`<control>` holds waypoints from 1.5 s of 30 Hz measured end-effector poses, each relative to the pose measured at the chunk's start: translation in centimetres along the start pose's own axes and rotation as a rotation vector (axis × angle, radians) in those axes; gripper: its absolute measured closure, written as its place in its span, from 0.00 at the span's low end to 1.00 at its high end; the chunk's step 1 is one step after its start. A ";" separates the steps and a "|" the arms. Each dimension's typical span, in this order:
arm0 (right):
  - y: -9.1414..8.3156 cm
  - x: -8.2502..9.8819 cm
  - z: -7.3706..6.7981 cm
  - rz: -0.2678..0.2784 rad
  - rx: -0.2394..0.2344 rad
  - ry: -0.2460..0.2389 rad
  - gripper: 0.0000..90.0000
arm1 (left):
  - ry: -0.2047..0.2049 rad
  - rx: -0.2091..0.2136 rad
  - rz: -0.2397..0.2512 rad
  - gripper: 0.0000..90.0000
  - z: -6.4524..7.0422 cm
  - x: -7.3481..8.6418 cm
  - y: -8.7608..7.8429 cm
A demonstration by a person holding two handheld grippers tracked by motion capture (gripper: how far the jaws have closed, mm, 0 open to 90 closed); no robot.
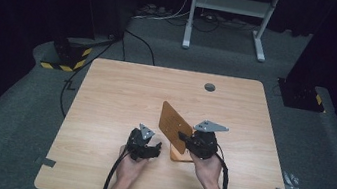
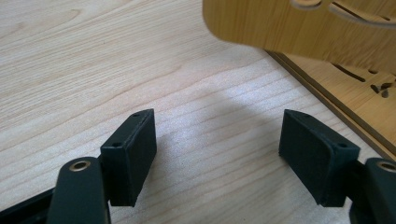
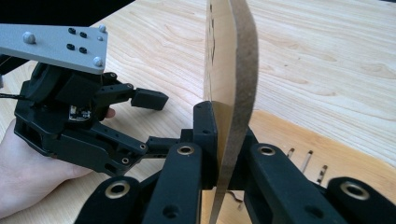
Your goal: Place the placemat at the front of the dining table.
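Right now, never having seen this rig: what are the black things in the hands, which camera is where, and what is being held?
No robot here: a person at a wooden table holds hand-operated tongs in each hand. The high view looks down from above the person's side; the forearms come in from the bottom. The other two cameras ride on the tongs and look along their black jaws.

The right tongs are shut on the edge of a thin wooden panel, holding it upright and tilted; the right gripper view shows the panel edge-on between the jaws. A flat wooden base plate with slots lies on the table under it.

The left tongs are open and hold nothing; in the left gripper view the jaws stand apart over bare table, the panel and base plate just ahead.
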State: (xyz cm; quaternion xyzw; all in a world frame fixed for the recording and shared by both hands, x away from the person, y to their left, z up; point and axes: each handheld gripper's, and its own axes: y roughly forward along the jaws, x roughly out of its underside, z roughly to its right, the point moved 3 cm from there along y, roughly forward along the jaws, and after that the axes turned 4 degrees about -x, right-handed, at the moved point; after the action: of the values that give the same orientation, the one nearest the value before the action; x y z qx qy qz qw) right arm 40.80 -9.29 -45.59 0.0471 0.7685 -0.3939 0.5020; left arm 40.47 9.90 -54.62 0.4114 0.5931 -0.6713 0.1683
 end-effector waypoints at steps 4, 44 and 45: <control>-0.5 -0.2 0.5 0.006 0.002 0.003 0.96 | 0.000 0.000 0.000 0.31 0.0 0.0 0.0; -4.4 -1.5 4.1 0.029 0.061 0.034 0.96 | -0.001 0.000 0.001 0.30 0.0 0.0 0.0; -4.6 -1.5 4.2 0.030 0.062 0.038 0.96 | -0.001 0.000 0.001 0.30 0.0 0.0 0.0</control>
State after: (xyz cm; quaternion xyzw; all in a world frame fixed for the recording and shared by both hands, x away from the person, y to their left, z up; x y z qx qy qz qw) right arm 42.49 -14.66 -42.61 0.0817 0.7647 -0.4088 0.4914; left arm 40.47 9.89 -54.63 0.4114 0.5930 -0.6713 0.1688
